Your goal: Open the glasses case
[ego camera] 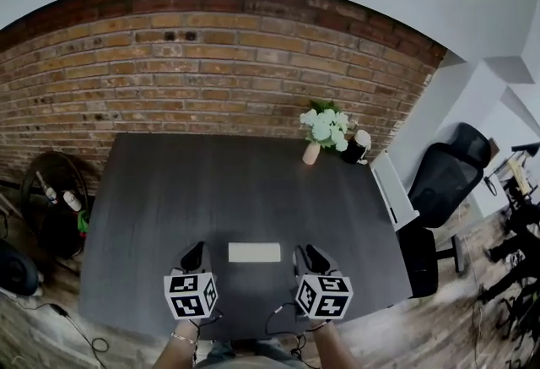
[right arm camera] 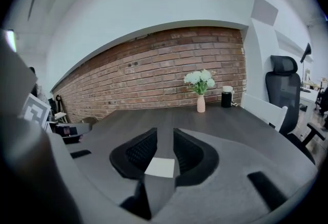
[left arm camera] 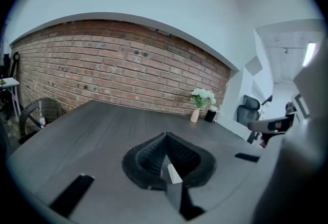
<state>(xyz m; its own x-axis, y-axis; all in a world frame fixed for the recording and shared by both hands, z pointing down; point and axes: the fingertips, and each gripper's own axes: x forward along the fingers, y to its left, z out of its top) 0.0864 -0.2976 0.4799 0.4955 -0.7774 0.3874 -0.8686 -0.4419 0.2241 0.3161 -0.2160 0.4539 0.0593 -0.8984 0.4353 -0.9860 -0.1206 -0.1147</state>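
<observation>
Two tongs, one in each of my hands, low over the near edge of the table. My left gripper (left arm camera: 165, 137) has its jaws drawn together, the ribbed pads meeting at the tips in a V, and nothing is clamped between them. A thin white sliver of the glasses case (ego camera: 254, 252) shows low down behind that V. My right gripper (right arm camera: 165, 141) has its jaws standing apart and roughly parallel, with a strip of dark tabletop visible between them. A white patch of the case sits at the near end of that gap, and the pads are not pressing on it.

From my head camera the case lies flat and closed on the table (ego camera: 211, 181), long side across, between the two grippers. The left tips are a little off its left end and the right tips just beside its right end (whether either one touches it I cannot tell). The marker cubes (ego camera: 190, 295) sit nearest to me, above my wrists.

Farther out, at the far right corner of the table, a small vase (ego camera: 311, 154) holds white flowers (ego camera: 325, 127), with a dark cup (ego camera: 354, 148) beside it. Behind the table runs a brick wall (ego camera: 211, 72). A black office chair (ego camera: 447, 177) stands off the right side.
</observation>
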